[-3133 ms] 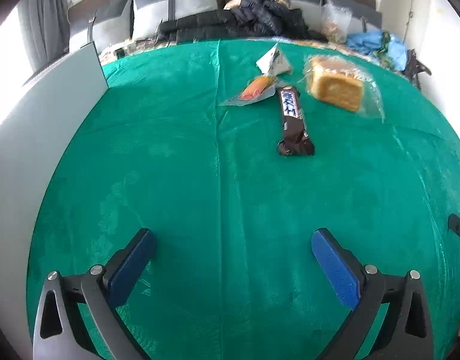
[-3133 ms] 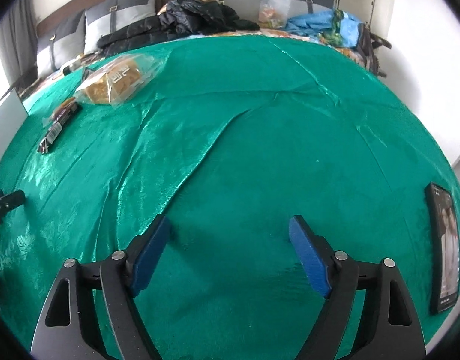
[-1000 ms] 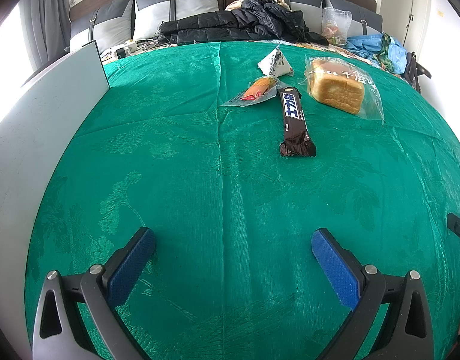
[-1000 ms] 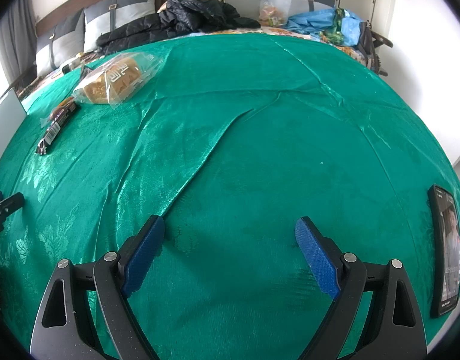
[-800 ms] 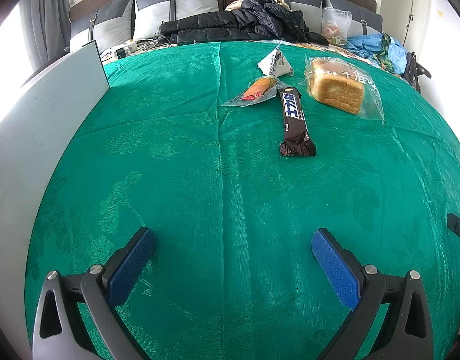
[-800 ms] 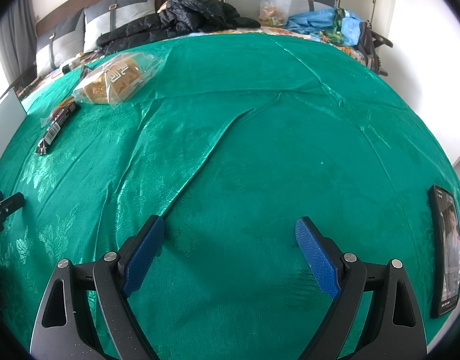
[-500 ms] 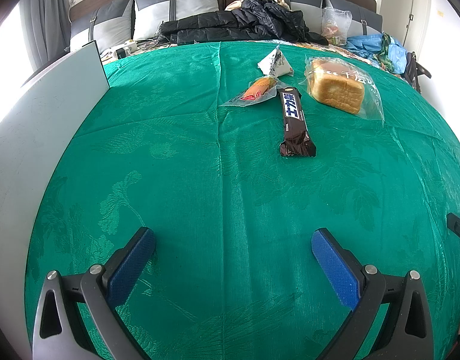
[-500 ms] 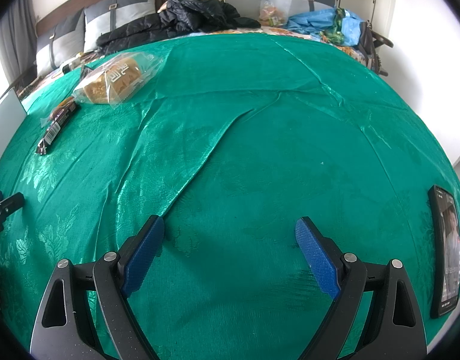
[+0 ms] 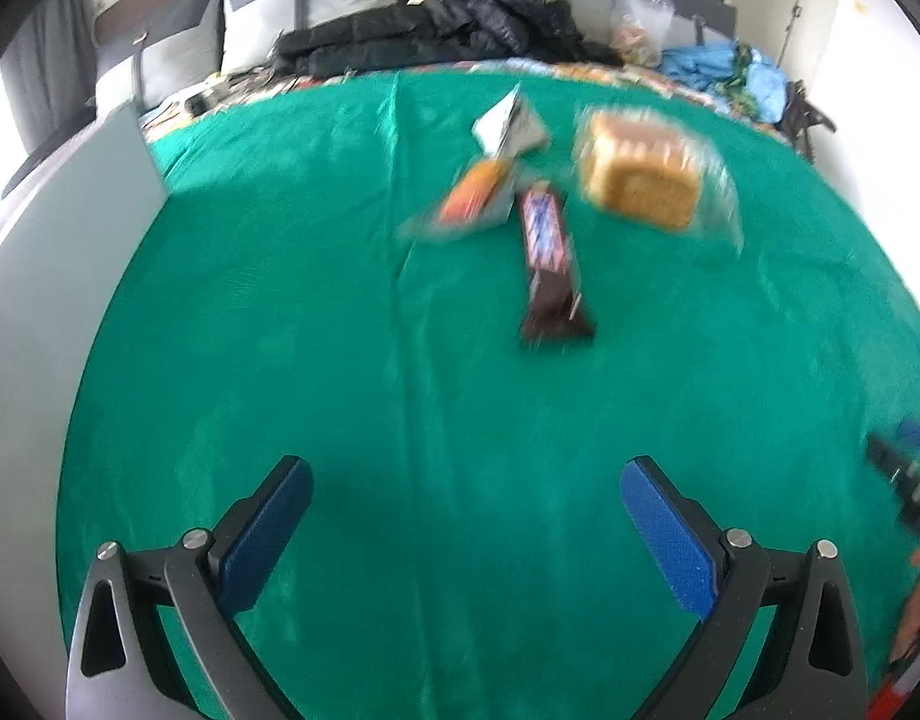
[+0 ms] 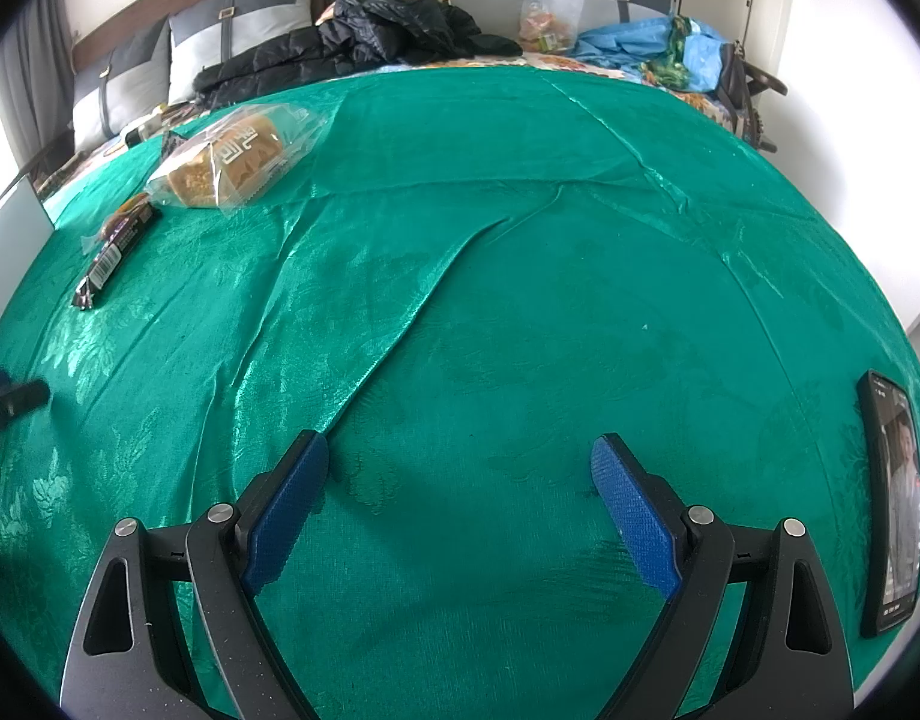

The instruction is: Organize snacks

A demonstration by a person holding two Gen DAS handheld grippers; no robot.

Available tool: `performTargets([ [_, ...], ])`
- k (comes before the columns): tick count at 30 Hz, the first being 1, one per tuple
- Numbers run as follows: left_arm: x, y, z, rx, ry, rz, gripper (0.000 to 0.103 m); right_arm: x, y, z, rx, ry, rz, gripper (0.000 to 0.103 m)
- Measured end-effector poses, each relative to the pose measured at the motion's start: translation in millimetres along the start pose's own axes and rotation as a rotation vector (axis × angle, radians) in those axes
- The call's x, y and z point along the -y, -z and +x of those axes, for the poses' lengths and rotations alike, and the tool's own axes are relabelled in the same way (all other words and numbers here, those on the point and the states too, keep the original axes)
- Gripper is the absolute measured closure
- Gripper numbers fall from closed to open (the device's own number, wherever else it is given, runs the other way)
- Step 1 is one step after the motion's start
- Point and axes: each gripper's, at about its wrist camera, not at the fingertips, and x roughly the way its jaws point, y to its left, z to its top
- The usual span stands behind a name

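Four snacks lie on the green cloth [image 9: 315, 312] ahead of my left gripper [image 9: 460, 474], which is open and holds nothing. They are a dark chocolate bar [image 9: 548, 264], an orange snack in clear wrap [image 9: 469, 198], a white triangular packet [image 9: 511, 125] and a bagged bread loaf [image 9: 640, 180]. This view is blurred by motion. My right gripper [image 10: 460, 450] is open over bare cloth [image 10: 550, 276]. From there the bread loaf [image 10: 237, 157] and the chocolate bar [image 10: 108, 258] sit far to the left.
A grey board [image 9: 51, 276] stands along the left edge of the cloth. A black phone [image 10: 892, 492] lies at the right edge. Dark jackets [image 10: 363, 42], a blue bag [image 10: 652, 48] and cushions line the far side. The other gripper's tip [image 10: 9, 399] shows at the left.
The left wrist view has started to move and blur, with the snacks now closer and lower in it. The right gripper stays where it was. Both remain open.
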Motion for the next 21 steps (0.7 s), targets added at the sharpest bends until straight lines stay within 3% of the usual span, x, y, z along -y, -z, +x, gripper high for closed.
performTargets([
  [2, 5, -23, -1, 0.022, 0.013, -0.002, 0.005, 0, 0, 0, 0.000, 0.000, 0.000, 0.011],
  [5, 17, -52, 18, -0.020, 0.007, 0.002, 0.010, 0, 0, 0, 0.000, 0.000, 0.000, 0.011],
  [7, 27, -64, 32, -0.039, -0.025, 0.024, 0.032, 0, 0, 0, 0.000, -0.001, 0.000, 0.011],
  [9, 34, -72, 44, -0.046, -0.053, 0.042, 0.043, 0, 0, -1, 0.000, -0.001, 0.000, 0.011],
  [10, 38, -74, 48, -0.050, -0.061, 0.048, 0.056, 0, 0, -1, 0.000, -0.001, 0.000, 0.011],
  [11, 40, -75, 53, -0.057, -0.065, 0.056, 0.077, 0, 0, -1, 0.000, -0.001, 0.000, 0.011],
  [12, 41, -75, 53, -0.046, -0.044, 0.059, 0.085, 0, 0, -1, 0.000, -0.001, 0.000, 0.011],
  [16, 45, -62, 42, -0.026, -0.082, 0.108, 0.086, 0, 0, -1, 0.000, -0.001, 0.000, 0.011],
  [21, 28, -11, -3, -0.014, -0.053, 0.105, 0.086, 0, 0, -1, -0.001, -0.001, 0.000, 0.011],
])
